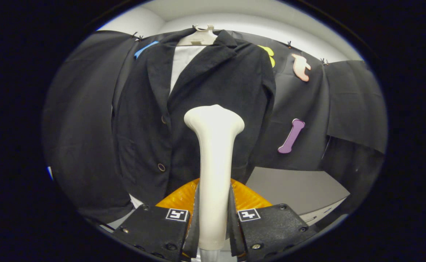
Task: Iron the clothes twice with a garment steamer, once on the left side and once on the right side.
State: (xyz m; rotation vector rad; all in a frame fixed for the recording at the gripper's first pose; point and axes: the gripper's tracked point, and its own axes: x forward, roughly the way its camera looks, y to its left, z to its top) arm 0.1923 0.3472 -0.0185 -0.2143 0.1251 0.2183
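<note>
Frontally, a dark jacket [198, 109] is shown hung on a pale hanger [200, 35] beyond the fingers, an orange object [247, 196] is seen below it, and the white steamer [214, 163] is clamped upright between the gripper's [213, 222] 2 closed fingers.

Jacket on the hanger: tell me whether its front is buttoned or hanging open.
Buttoned. The dark jacket on the hanger has its front panels overlapped below the lapels, white showing at the neck. The gripper is shut on the steamer.
</note>
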